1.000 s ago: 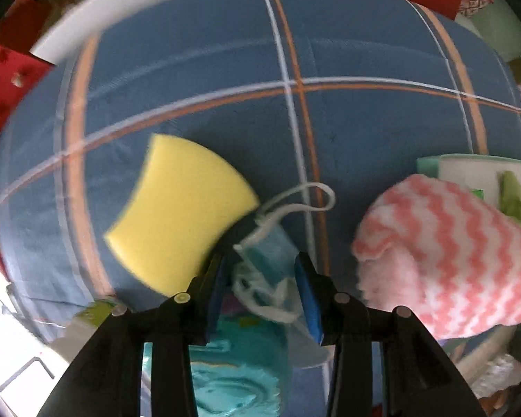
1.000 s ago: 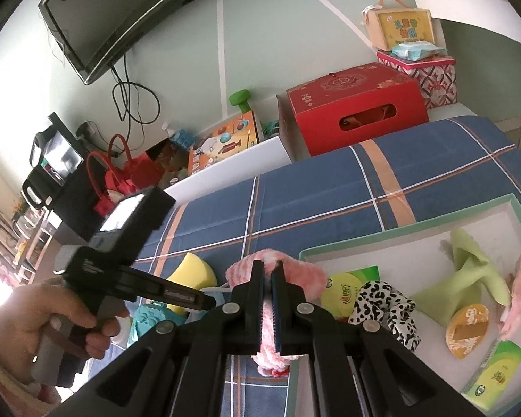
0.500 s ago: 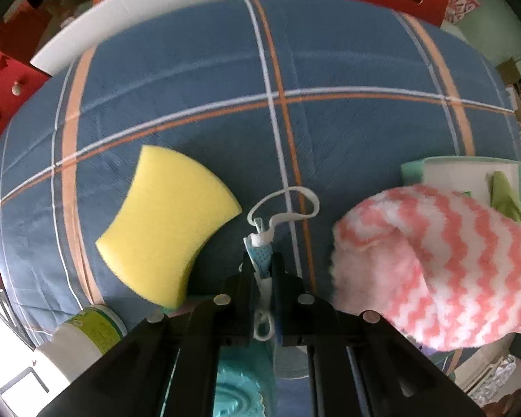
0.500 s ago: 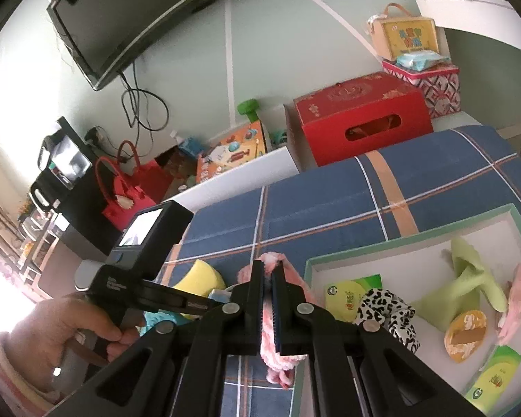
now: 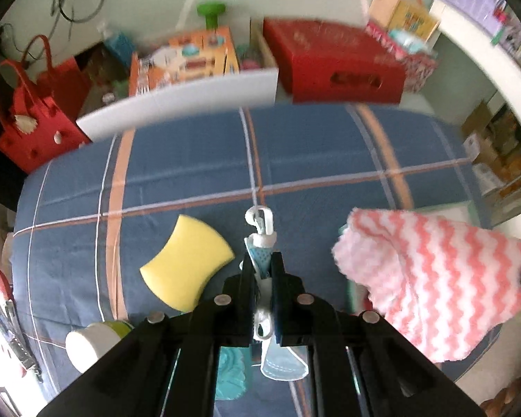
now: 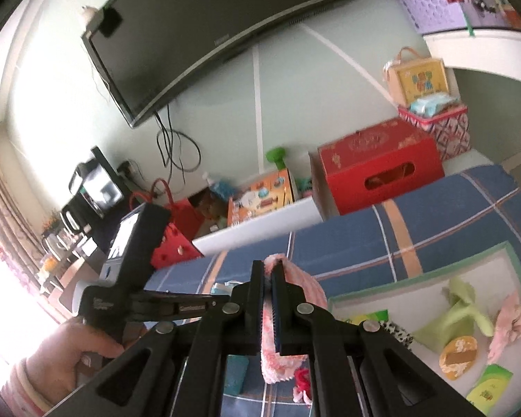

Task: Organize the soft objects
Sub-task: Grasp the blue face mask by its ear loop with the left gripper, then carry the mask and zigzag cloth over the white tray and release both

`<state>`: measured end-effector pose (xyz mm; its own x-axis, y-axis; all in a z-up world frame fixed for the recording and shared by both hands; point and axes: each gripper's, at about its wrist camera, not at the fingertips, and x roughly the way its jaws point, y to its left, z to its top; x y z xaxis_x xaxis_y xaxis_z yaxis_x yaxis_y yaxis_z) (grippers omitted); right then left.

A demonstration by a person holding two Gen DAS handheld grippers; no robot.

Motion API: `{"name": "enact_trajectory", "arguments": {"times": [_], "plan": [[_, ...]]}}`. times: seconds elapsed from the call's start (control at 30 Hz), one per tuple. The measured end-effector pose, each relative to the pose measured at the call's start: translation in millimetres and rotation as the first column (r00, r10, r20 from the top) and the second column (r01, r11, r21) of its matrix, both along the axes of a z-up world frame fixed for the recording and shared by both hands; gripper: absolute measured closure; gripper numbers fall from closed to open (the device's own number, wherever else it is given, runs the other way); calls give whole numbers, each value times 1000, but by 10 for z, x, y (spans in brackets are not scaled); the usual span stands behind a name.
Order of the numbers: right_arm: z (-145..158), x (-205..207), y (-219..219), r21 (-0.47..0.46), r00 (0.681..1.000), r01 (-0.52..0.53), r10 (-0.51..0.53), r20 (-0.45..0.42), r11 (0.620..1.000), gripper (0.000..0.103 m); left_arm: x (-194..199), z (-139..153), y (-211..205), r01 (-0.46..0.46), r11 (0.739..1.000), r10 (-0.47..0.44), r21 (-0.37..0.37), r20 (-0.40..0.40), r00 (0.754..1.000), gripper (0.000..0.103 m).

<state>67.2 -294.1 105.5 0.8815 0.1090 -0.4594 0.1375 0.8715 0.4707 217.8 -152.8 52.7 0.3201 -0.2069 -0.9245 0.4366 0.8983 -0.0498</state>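
Note:
My left gripper (image 5: 263,260) is shut on a light blue face mask (image 5: 260,253), lifted off the blue plaid cloth (image 5: 191,173); its white ear loop (image 5: 258,217) sticks out past the fingertips and the rest hangs below. A yellow sponge (image 5: 185,264) lies on the cloth to the left. My right gripper (image 6: 268,271) is shut on a pink and white zigzag cloth (image 6: 281,347), also seen as the zigzag cloth (image 5: 434,285) at right in the left wrist view. The left gripper (image 6: 222,300) shows in the right wrist view, held by a hand (image 6: 69,358).
A green-rimmed white tray (image 6: 416,279) at right holds a green cloth (image 6: 458,316), a pink cloth (image 6: 510,323), a spotted item and small packets. A white-lidded jar (image 5: 93,344) and a teal item (image 5: 231,371) lie near the front edge. Red box (image 6: 378,163) and white bin (image 5: 177,100) stand behind.
The left gripper closed on the face mask and lifted it off the cloth, tilting up toward the room. The right gripper rose with the zigzag cloth.

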Motion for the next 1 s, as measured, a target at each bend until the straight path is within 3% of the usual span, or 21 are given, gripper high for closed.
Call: {"name": "enact_trajectory", "arguments": {"times": [0.3, 0.47, 0.6, 0.77, 1.0], "plan": [[361, -470, -285, -19, 982, 139, -135, 132, 990, 98, -332, 436, -183, 76, 983, -59, -169, 104, 993, 96], [460, -678, -446, -38, 965, 222, -214, 154, 974, 98, -528, 585, -428, 141, 963, -110, -230, 144, 983, 95], [495, -802, -563, -71, 946, 301, -288, 152, 951, 98, -631, 542, -655, 189, 945, -156, -267, 139, 978, 95], [377, -816, -739, -105, 928, 369, -360, 100, 923, 98, -744, 369, -924, 240, 926, -208, -292, 135, 969, 95], [-203, -562, -1101, -73, 906, 399, -406, -122, 914, 98, -707, -202, -1224, 241, 913, -242, -328, 39, 970, 95]]}}
